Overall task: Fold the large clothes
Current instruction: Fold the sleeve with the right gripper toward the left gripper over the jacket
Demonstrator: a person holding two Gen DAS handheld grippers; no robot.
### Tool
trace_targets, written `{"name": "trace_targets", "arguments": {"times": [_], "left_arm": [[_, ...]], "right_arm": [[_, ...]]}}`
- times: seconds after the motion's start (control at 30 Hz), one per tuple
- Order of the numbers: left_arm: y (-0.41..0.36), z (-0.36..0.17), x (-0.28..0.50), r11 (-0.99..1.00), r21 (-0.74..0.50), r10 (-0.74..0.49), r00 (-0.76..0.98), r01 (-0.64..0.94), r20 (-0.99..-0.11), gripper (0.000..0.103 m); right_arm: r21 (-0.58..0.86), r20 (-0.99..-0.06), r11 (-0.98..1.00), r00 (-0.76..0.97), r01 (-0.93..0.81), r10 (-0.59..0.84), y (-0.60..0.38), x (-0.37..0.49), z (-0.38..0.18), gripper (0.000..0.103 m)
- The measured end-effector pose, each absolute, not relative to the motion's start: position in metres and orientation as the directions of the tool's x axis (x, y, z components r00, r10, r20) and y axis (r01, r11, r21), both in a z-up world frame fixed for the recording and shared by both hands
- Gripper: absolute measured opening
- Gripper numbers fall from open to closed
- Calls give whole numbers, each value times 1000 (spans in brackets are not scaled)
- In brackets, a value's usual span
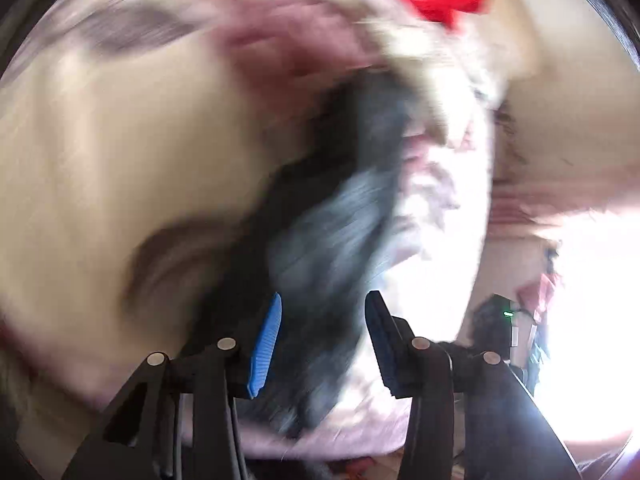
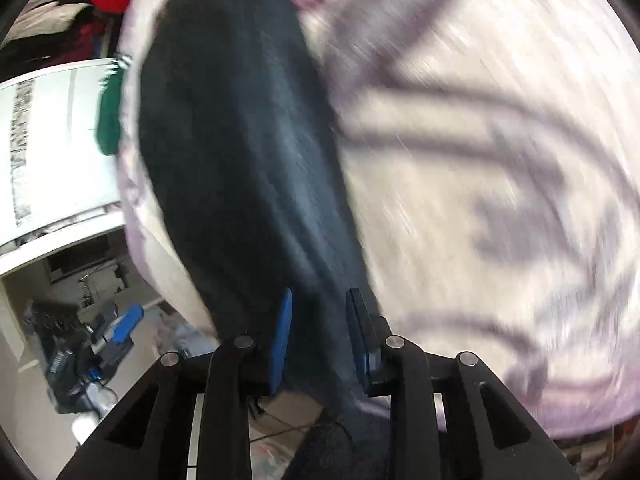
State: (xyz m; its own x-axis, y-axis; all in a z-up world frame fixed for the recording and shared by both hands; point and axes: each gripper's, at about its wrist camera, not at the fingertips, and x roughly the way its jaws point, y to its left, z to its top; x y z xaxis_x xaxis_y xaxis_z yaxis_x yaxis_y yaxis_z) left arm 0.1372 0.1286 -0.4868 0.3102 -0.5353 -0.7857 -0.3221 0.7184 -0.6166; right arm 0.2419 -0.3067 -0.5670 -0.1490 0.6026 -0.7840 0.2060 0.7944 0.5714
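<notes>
The dark garment (image 2: 240,160) is soft matt cloth. Beside it, the pale patterned bedcover (image 2: 480,160) looks woven and matt. The right hand-held gripper (image 2: 319,340) has ribbed blue pads (image 2: 282,344), matt black plastic arms and shiny metal pins.

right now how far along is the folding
Early. Nothing looks folded: the dark garment lies in a loose, rumpled strip on the patterned bedspread. In hand: it runs between the pads of the left gripper and right gripper; blur hides whether they pinch it. Every fold is left.
</notes>
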Motion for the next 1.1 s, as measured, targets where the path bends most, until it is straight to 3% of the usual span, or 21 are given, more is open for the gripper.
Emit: {"name": "trace_targets", "arguments": {"times": [0.03, 0.1, 0.17, 0.23, 0.27, 0.33, 0.43, 0.53, 0.57, 0.63, 0.67, 0.73, 0.8, 0.9, 1.03, 1.1], "left_arm": [[109, -493, 171, 746, -611, -534, 309, -265, -787, 39], [94, -514, 208, 763, -610, -548, 284, -216, -787, 26], [87, -556, 247, 780, -588, -551, 213, -213, -807, 26], [94, -584, 257, 779, -584, -561, 163, -229, -812, 14], [101, -601, 261, 771, -588, -572, 138, -244, -808, 4], [112, -619, 263, 737, -628, -618, 126, -252, -776, 3], [125, -629, 261, 682, -681, -682, 104, -267, -724, 3], [125, -614, 262, 689, -682, -694, 48, -246, -719, 3], [121, -603, 266, 703, -674, -688, 24, -228, -726, 3], [114, -580, 276, 735, -658, -668, -7, -162, -745, 7], [110, -572, 281, 747, -652, -658, -9, -131, -753, 9], [103, -556, 291, 759, -649, -650, 5, -58, -760, 15], [99, -549, 305, 775, -632, -632, 10, -16, -775, 34], [100, -548, 325, 773, -635, -634, 43, 2, -772, 49], [106, -579, 361, 767, -640, -635, 97, -44, -767, 50], [98, -596, 376, 784, -619, -613, 92, -52, -785, 43]], "right_arm": [[581, -783, 789, -129, 199, 609, -301, 247, -567, 30], [605, -777, 774, -77, 185, 625, -288, 270, -563, 30], [616, -774, 769, -53, 171, 631, -278, 288, -564, 30], [616, -775, 773, -61, 155, 629, -263, 302, -573, 30], [588, -794, 794, -78, 158, 603, -252, 305, -583, 30], [524, -832, 836, -110, 164, 544, -243, 312, -600, 25], [377, -909, 920, -144, 109, 390, -232, 309, -620, 0], [389, -896, 913, -182, 121, 405, -228, 313, -612, 0], [419, -874, 896, -201, 145, 442, -235, 318, -604, 5], [441, -865, 880, -178, 175, 469, -245, 322, -589, 10], [438, -874, 881, -144, 177, 464, -251, 329, -578, 22], [453, -874, 874, -108, 173, 474, -254, 346, -571, 36], [447, -882, 881, -88, 157, 463, -249, 371, -569, 36], [439, -892, 888, -57, 135, 449, -238, 408, -574, 36], [449, -883, 881, -77, 150, 463, -236, 469, -599, 36], [418, -896, 895, -95, 153, 434, -243, 485, -615, 36]]}}
